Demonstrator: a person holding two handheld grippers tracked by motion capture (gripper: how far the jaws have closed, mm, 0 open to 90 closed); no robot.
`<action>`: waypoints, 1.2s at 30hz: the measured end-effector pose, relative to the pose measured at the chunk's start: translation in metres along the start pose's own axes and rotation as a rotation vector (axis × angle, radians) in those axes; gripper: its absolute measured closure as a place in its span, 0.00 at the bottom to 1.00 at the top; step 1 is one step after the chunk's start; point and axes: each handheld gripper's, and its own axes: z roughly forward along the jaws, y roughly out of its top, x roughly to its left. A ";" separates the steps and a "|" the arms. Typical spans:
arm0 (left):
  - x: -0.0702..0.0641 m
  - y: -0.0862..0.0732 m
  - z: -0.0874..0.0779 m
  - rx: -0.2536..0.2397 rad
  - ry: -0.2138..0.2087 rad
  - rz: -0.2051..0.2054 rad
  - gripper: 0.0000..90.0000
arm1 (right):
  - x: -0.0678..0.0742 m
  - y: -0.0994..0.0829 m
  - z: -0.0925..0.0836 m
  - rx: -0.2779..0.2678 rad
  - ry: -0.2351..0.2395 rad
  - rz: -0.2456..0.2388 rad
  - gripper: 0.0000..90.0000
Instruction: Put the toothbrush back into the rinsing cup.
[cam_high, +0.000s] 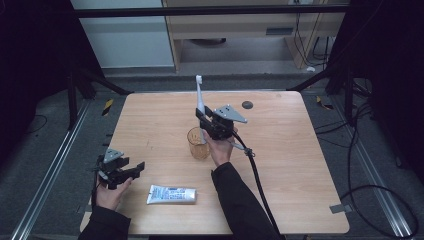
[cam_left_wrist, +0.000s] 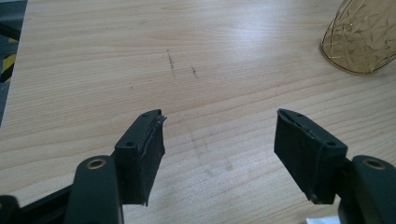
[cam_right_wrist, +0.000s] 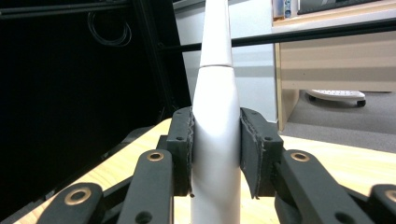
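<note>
Nearest the person, at about 6 o'clock on the worktop (cam_high: 280, 165), a toothpaste tube (cam_high: 172, 194) lies flat, just beside the front edge. At roughly 8 o'clock the left claw (cam_high: 131, 169) hovers low over the wood with its jaws spread and nothing between them; the left gripper view shows bare worktop between the two pads (cam_left_wrist: 144, 149). If that hand swings toward the cup without care, the spread jaws could clip the tube or knock the cup sideways.

Near the centre stands an amber glass cup (cam_high: 198, 143), upright, its patterned wall showing at the 2 o'clock corner of the left gripper view. Just beyond it, the right claw (cam_high: 202, 116) pinches a white toothbrush (cam_high: 199, 95) by the thick part of its handle, bristle end up, held almost vertical above the cup's far rim.

The risk I judge greatest: the handle is smooth and tapered, so it may slide in the pads or tilt. Lowered off-centre, its butt could strike the rim and tip the light cup, or the brush could drop outside it
</note>
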 end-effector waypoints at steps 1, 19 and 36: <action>0.000 0.000 0.000 0.000 0.000 0.000 0.36 | 0.000 -0.002 0.001 0.006 0.000 0.002 0.74; 0.000 0.000 0.000 0.001 0.001 0.002 0.36 | -0.005 -0.018 -0.002 0.108 -0.010 -0.017 0.74; -0.002 0.000 0.001 0.004 0.000 0.008 0.36 | -0.011 -0.032 -0.015 0.221 -0.002 -0.042 0.74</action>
